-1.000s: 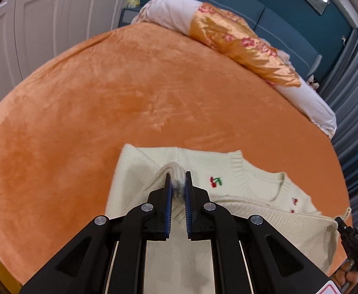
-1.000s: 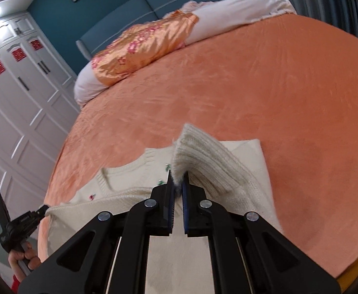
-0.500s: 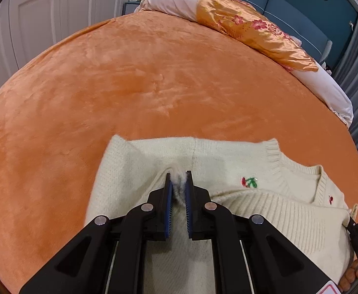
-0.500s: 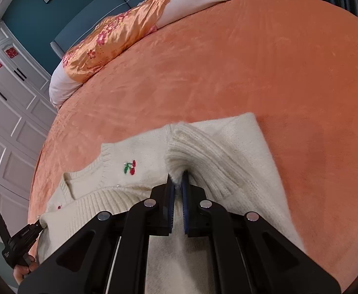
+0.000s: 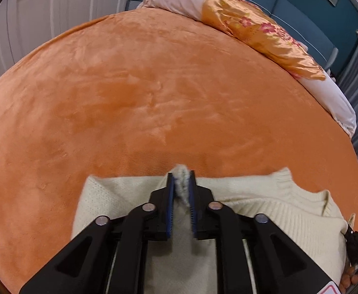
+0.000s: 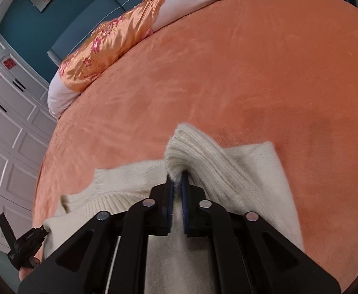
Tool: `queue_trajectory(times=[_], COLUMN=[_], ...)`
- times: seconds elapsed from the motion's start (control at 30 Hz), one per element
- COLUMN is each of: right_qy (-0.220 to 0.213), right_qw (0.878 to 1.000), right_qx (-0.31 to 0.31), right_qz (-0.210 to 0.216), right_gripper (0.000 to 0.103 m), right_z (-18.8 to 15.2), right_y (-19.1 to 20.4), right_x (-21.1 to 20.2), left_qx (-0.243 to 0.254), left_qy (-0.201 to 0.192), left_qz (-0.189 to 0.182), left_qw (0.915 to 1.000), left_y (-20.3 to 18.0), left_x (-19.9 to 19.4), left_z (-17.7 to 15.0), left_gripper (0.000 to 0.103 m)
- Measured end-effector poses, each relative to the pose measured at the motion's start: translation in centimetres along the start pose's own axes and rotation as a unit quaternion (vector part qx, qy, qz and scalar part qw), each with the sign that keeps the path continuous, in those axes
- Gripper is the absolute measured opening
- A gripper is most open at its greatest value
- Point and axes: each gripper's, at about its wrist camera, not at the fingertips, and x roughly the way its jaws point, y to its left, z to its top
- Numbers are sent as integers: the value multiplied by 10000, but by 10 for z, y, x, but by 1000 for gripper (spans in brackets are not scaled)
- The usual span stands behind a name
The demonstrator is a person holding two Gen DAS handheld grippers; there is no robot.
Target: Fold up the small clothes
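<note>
A cream knit sweater (image 5: 289, 210) lies on the orange bed cover (image 5: 154, 98), its lower part folded over the upper part. My left gripper (image 5: 181, 175) stands at the fold's far edge. A tuft of knit fills the gap between its blue pads, and the jaws are opening. My right gripper (image 6: 176, 177) is shut on the ribbed hem (image 6: 203, 152), which bunches up above its tips. In the right wrist view the sweater (image 6: 134, 174) spreads left, with the neckline peeking out. The folded layer hides the sweater's front.
The orange cover (image 6: 252, 73) stretches wide beyond the sweater. A gold floral pillow (image 5: 252, 31) and white pillows lie at the head of the bed against a teal headboard. White wardrobe doors (image 6: 7, 122) stand at the left. A hand (image 5: 350, 276) shows at the lower right edge.
Both grippers came down and forward, laying the lower part of the sweater over the cherry-embroidered front, which is now covered. The left jaws have parted slightly.
</note>
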Motion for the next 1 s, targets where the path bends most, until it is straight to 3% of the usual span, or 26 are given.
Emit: queue_trajectory(times=[0.27, 0.3, 0.33, 0.47, 0.57, 0.7, 0.77, 0.87, 1.0], right_qy=[-78, -86, -121, -565, -173, 570, 790, 928, 839], right_qw=[9998, 9998, 9996, 9941, 9892, 9704, 9618, 9590, 9721], right_qx=[-37, -11, -37, -784, -1194, -1976, -2303, -2484, -2165], right_qz=[183, 203, 242, 500, 833, 1269, 1255, 999, 348], right_gripper=[7, 9, 12, 19, 19, 18, 18, 15, 15], right_z=[-2, -2, -3, -28, -63, -135, -164, -182, -167], right_y=[-2, -1, 3, 38, 68, 119, 136, 136, 92], right_x=[-7, -14, -24, -99, -114, -111, -104, -100, -108], left_qx=[-199, -223, -187, 201, 634, 1372, 1499, 1543, 1327], left_qy=[13, -12, -112, -629, -554, -93, 195, 397, 475], left_qz=[-267, -323, -266, -336, -667, -567, -423, -27, 223], left_qw=[9994, 9992, 9994, 9972, 9942, 9889, 9876, 9872, 9898], left_y=[7, 8, 8, -3, -28, -65, -72, -61, -28], left_x=[-11, -24, -43, -122, -158, -158, -145, -129, -128], left_z=[0, 1, 0, -21, -52, -106, -128, -148, -151], left_gripper=[17, 24, 40, 47, 48, 48, 48, 48, 49])
